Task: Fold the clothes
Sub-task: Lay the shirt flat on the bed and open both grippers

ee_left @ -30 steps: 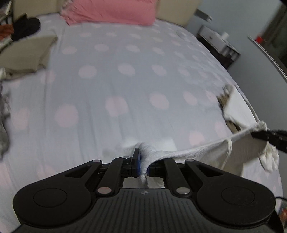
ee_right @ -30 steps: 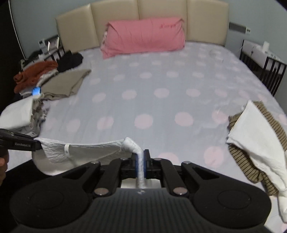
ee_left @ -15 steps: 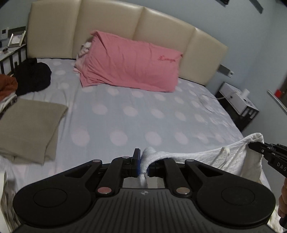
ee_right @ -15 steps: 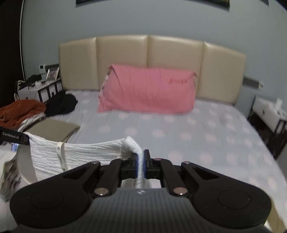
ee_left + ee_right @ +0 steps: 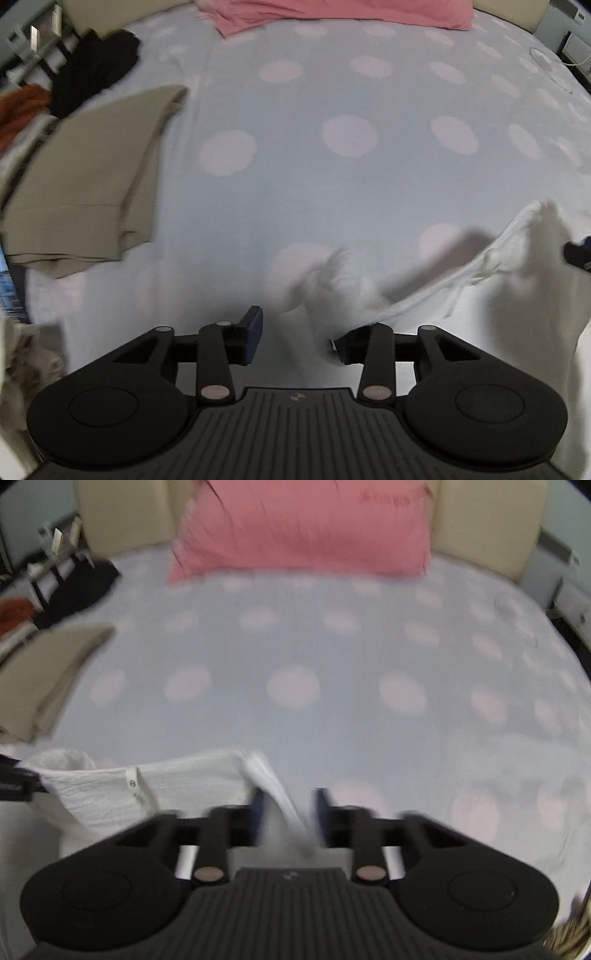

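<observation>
A white textured garment [image 5: 509, 291] lies at the near edge of the bed, blurred by motion. My left gripper [image 5: 297, 338] is open, with a bunched corner of the garment [image 5: 332, 284] loose between and just beyond its fingers. In the right wrist view the garment [image 5: 155, 779] stretches to the left, and a corner of it hangs between the fingers of my right gripper [image 5: 288, 808], which is open. The other gripper's tip shows at the right edge of the left wrist view [image 5: 578, 253].
The bed [image 5: 332, 177] has a pale blue sheet with pink dots. A folded beige garment [image 5: 85, 184] lies at the left, black [image 5: 96, 66] and orange [image 5: 22, 107] clothes behind it. A pink pillow [image 5: 303, 528] leans on the beige headboard [image 5: 484, 524]. Nightstands flank the bed.
Both grippers have tilted down toward the bed and opened, letting go of the white garment's corners. The garment has dropped onto the near edge of the bed.
</observation>
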{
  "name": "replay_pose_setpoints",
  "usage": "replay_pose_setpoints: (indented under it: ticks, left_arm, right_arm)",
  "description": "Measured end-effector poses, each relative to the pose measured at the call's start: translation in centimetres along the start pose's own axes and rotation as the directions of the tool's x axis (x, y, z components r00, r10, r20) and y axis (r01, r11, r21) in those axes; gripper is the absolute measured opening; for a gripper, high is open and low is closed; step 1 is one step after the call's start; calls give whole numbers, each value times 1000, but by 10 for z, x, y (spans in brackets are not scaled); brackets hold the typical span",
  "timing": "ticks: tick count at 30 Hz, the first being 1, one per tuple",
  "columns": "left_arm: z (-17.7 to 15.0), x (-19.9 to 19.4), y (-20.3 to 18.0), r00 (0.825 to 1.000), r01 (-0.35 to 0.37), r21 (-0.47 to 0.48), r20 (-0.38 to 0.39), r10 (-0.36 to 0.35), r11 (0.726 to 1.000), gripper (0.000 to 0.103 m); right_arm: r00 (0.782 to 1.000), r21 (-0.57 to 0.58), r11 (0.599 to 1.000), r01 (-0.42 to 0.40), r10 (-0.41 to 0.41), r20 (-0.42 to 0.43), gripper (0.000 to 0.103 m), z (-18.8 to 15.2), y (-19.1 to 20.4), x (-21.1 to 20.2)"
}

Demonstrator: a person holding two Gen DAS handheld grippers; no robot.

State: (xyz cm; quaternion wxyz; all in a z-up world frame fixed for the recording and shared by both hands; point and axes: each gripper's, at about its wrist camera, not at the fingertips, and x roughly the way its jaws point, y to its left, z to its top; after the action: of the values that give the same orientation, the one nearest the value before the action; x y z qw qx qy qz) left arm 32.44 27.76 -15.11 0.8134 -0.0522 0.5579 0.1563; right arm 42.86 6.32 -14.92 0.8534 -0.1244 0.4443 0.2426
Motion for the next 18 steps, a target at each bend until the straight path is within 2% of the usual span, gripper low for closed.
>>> replay_pose_setpoints:
  ticks: [3, 5, 9, 13, 16, 18]
  left_arm:
    - [-26, -30, 17, 991, -3, -11, 131, 5, 1000, 60]
    - [-36, -27, 20, 994, 5, -16, 113, -3, 1000, 61]
    - [-56, -23, 27, 997, 21, -25, 73, -19, 999, 60]
    - [-76, -18, 34, 999, 36, -35, 34, -35, 999, 56]
    - [-65, -12, 29, 999, 52, -36, 10, -51, 998, 53]
    - [-58, -12, 26, 998, 61, -31, 24, -60, 998, 53]
  right_arm:
    - [997, 84, 996, 8, -14, 71, 41, -24, -19, -17]
    - [996, 166, 986, -12, -4, 93, 42, -44, -36, -28]
    - [999, 264, 964, -42, 32, 41, 41, -91, -59, -36]
    - [996, 226, 970, -86, 86, 8, 41, -115, -47, -33]
    - [997, 134, 988, -78, 76, 22, 41, -114, -25, -28]
    - [997, 57, 997, -58, 55, 51, 42, -102, -11, -21]
